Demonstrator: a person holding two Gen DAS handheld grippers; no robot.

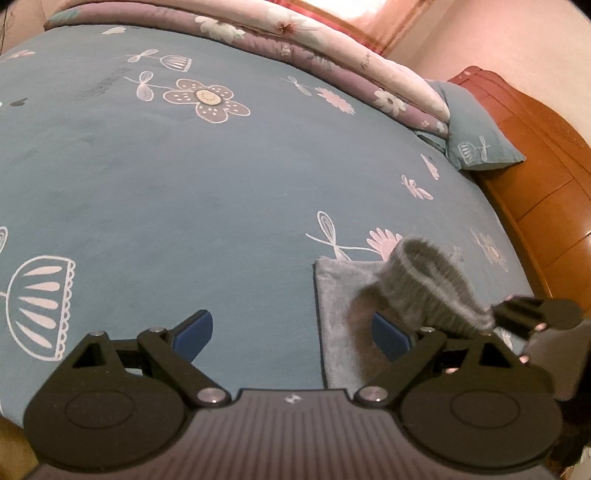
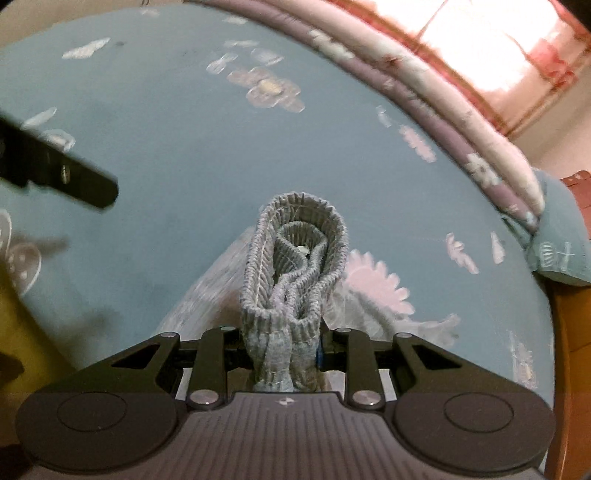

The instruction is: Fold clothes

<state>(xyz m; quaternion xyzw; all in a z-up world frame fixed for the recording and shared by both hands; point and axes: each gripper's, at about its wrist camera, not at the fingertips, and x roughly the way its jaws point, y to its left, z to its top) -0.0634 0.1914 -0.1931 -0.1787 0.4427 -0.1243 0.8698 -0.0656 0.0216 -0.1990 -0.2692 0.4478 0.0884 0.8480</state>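
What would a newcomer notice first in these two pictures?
First, the grey ribbed cuffs bunched upright between the right gripper's fingers, in the middle of the right wrist view. Next, the blue floral bedsheet filling both views, with the left gripper open above it.

A bed covered by a blue flower-printed sheet (image 1: 184, 184) was seen filling most of both views. A folded floral quilt (image 1: 332, 48) was laid along its far edge, with a blue pillow (image 1: 476, 129) beside a wooden headboard (image 1: 535, 155). Pinkish walls (image 1: 498, 33) were lit through a bright curtained window (image 2: 491, 44)
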